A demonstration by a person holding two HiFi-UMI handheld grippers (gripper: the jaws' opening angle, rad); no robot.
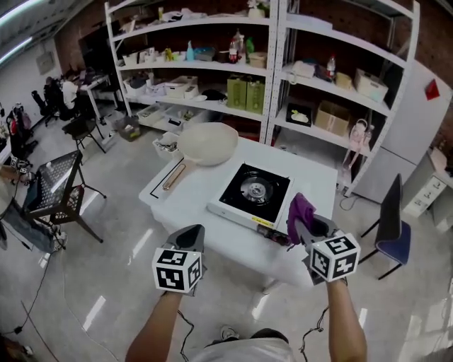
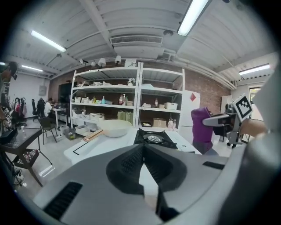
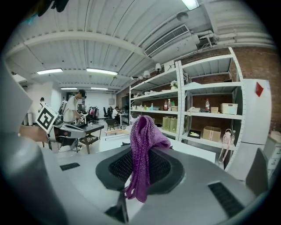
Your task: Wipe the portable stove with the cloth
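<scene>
The right gripper (image 1: 308,228) grips the purple cloth (image 1: 298,210) at the portable stove's (image 1: 251,192) 4 o'clock. The left gripper (image 1: 190,237), clenched and empty, hovers at 7. A white pan (image 1: 207,143) sits at 11.

Surface (image 1: 185,206): one, centre frame. On it, one stove (image 1: 249,194) and one pan (image 1: 207,143). Cloth (image 1: 300,211): one, lower right. Grippers: two, the left gripper (image 1: 190,235) lower left and the right gripper (image 1: 306,228) lower right. Shelf units (image 1: 205,21): two, across the top. Blue chair (image 1: 391,237): one, right edge.
</scene>
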